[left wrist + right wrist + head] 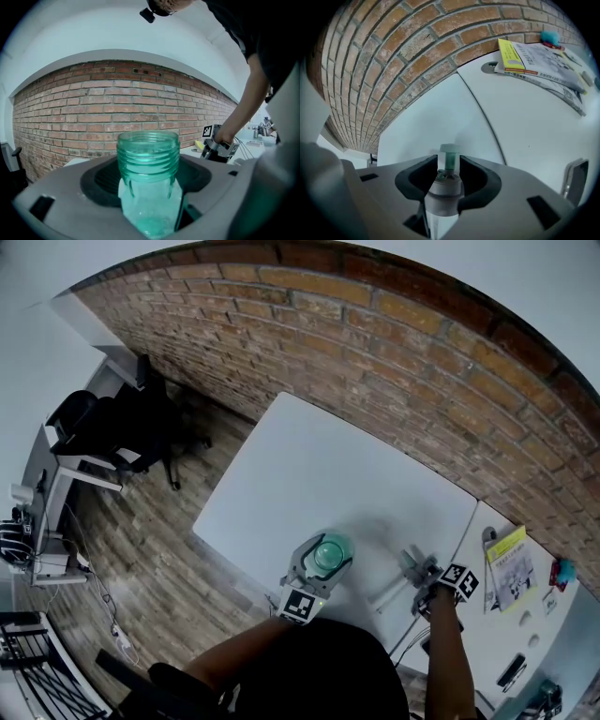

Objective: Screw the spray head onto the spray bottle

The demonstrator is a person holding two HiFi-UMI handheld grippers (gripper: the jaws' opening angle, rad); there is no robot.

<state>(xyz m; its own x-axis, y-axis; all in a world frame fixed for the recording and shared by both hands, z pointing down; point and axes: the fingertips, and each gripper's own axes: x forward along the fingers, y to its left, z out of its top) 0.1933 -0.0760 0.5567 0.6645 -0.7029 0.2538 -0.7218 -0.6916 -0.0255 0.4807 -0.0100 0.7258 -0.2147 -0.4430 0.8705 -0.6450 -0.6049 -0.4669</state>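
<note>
Spray bottle (149,187), open-necked, clamped in my left claw (328,551); spray head (445,187), at its three o'clock, gripped by my right claw (417,570). Likely next: align head over neck, twist.

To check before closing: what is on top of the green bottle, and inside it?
Nothing sits on the bottle: its threaded mouth is open. The neck looks empty inside; the left gripper covers the lower part.
</note>
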